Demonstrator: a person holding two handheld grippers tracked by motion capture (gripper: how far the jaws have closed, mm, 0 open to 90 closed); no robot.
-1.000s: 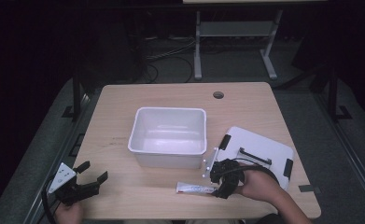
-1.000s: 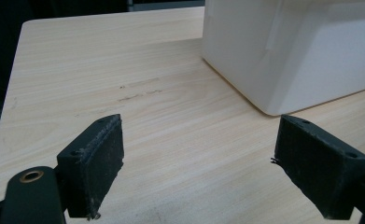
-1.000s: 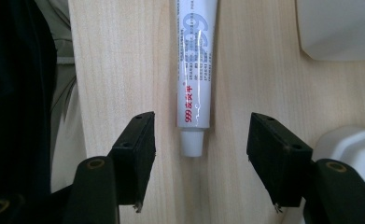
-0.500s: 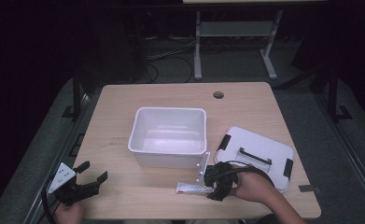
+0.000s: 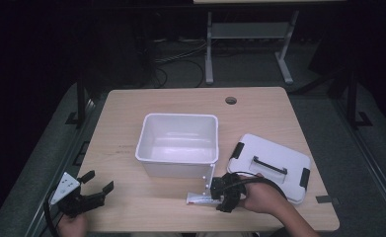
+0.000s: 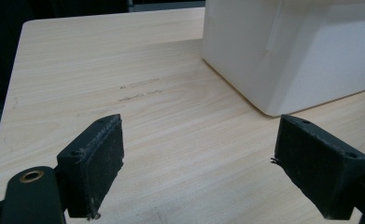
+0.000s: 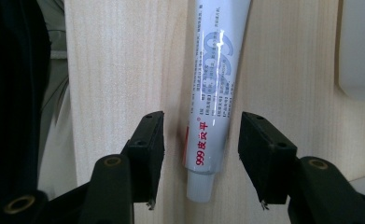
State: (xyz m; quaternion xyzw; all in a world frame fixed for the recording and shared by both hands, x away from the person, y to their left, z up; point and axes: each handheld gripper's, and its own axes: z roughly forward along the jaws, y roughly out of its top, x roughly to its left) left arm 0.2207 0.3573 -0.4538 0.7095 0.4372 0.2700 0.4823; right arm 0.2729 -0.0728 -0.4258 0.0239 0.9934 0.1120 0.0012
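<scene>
**Tube grasp: slip risk at cap end**

Tube (image 7: 214,93) flat near front edge of table (image 5: 279,106), just in front of bin (image 5: 178,144), lid (image 5: 272,165) at right. Right gripper (image 7: 201,154) straddling cap end, jaws half-shut, just been closing, pads not yet touching. Could pinch only the tapered neck and squirt out, or roll toward front edge. Left gripper (image 6: 199,168) wide, holding nothing, near front-left corner.
</scene>
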